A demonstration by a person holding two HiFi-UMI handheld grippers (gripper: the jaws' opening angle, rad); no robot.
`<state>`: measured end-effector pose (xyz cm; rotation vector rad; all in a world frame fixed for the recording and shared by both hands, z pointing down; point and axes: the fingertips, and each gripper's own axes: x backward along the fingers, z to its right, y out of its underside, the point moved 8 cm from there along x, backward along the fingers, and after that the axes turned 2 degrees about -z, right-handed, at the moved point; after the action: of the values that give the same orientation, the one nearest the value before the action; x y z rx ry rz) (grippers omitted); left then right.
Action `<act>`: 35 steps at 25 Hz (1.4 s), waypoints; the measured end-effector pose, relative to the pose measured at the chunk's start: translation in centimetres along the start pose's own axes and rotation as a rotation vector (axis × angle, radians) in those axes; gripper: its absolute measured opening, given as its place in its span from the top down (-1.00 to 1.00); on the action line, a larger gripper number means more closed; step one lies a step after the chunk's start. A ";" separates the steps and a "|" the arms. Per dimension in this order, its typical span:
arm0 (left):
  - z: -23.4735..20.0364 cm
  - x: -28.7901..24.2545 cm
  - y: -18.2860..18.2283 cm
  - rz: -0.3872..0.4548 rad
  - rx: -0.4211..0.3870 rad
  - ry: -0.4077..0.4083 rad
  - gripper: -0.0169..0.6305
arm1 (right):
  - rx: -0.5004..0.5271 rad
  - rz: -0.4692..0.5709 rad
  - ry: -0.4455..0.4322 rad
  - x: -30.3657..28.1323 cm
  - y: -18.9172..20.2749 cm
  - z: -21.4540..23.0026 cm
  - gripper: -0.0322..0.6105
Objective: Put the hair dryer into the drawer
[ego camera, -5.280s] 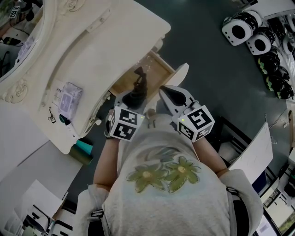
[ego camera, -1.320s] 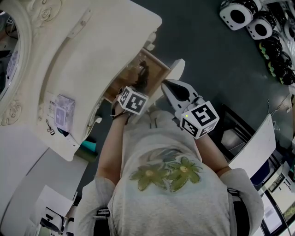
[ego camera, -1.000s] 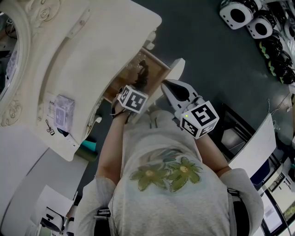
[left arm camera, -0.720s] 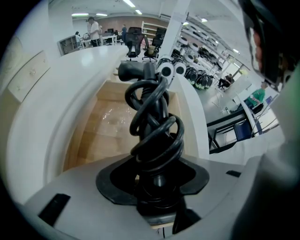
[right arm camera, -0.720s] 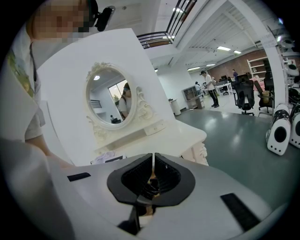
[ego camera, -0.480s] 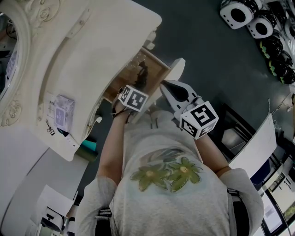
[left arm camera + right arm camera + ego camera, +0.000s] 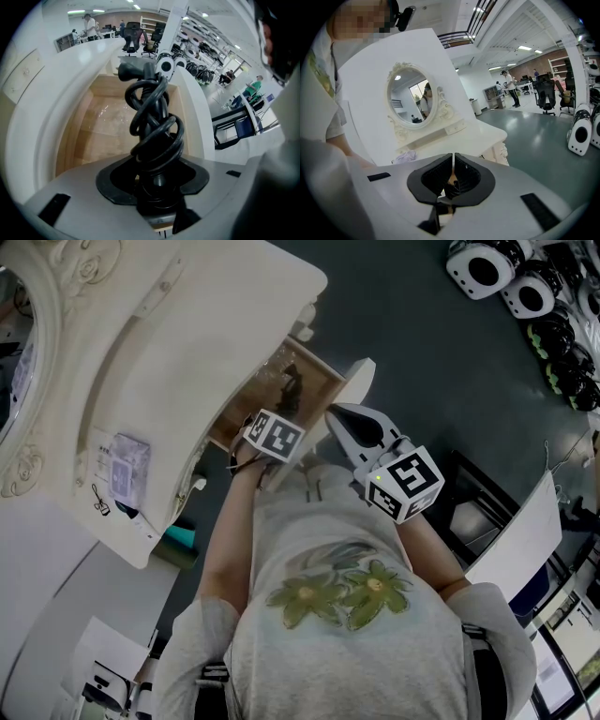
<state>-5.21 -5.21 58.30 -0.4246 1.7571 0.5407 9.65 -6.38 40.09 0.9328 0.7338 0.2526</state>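
Note:
The black hair dryer, its cord wound round the handle, hangs nozzle-down over the open wooden drawer. My left gripper is shut on its handle and points steeply down. In the head view the hair dryer shows dark inside the drawer, just beyond the left gripper's marker cube. My right gripper hovers beside the drawer's white front. In the right gripper view its jaws meet with nothing between them.
The cream dressing table with an oval mirror overhangs the drawer on the left. A small packet lies on its top. White robot heads stand on the dark floor at the upper right.
Since five seconds ago the left gripper has carried the hair dryer farther over the drawer. Over the last second its cube tipped slightly; the right gripper stayed still.

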 end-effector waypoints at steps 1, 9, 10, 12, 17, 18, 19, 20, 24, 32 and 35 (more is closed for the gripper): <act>0.1 -0.1 0.0 -0.003 -0.002 0.001 0.32 | -0.001 -0.001 0.001 0.0 0.0 0.0 0.82; 0.3 -0.7 -0.2 -0.023 -0.016 -0.002 0.32 | 0.006 -0.009 0.006 0.1 0.3 0.2 0.82; 0.3 -0.8 -0.1 -0.028 -0.018 -0.004 0.32 | 0.006 -0.009 0.006 0.1 0.4 0.2 0.82; 0.3 -1.1 -0.1 -0.039 -0.022 -0.007 0.32 | 0.006 -0.009 0.006 0.1 0.4 0.3 0.82; 0.2 -1.6 0.0 -0.058 -0.025 -0.007 0.32 | 0.002 -0.007 0.009 0.2 0.3 0.4 0.82; 0.2 -1.8 0.0 -0.062 -0.025 -0.007 0.32 | 0.001 -0.007 0.009 0.2 0.3 0.4 0.82; 0.2 -1.9 -0.1 -0.064 -0.025 -0.006 0.32 | 0.000 -0.008 0.010 0.3 0.4 0.4 0.82; 0.2 -2.0 -0.1 -0.066 -0.025 -0.006 0.32 | 0.000 -0.008 0.010 0.3 0.4 0.4 0.82; 0.1 -2.4 -0.1 -0.081 -0.026 -0.001 0.32 | -0.005 -0.013 0.016 0.4 0.6 0.6 0.82; -0.1 -3.1 -0.2 -0.104 -0.026 -0.002 0.32 | -0.010 -0.013 0.020 0.5 0.4 0.9 0.82; -0.3 -3.2 -0.3 -0.110 -0.025 0.000 0.32 | -0.012 -0.013 0.019 0.4 0.4 0.9 0.82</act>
<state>-4.46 -5.58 61.42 -0.5354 1.7178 0.4845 10.54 -6.55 40.56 0.9150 0.7547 0.2548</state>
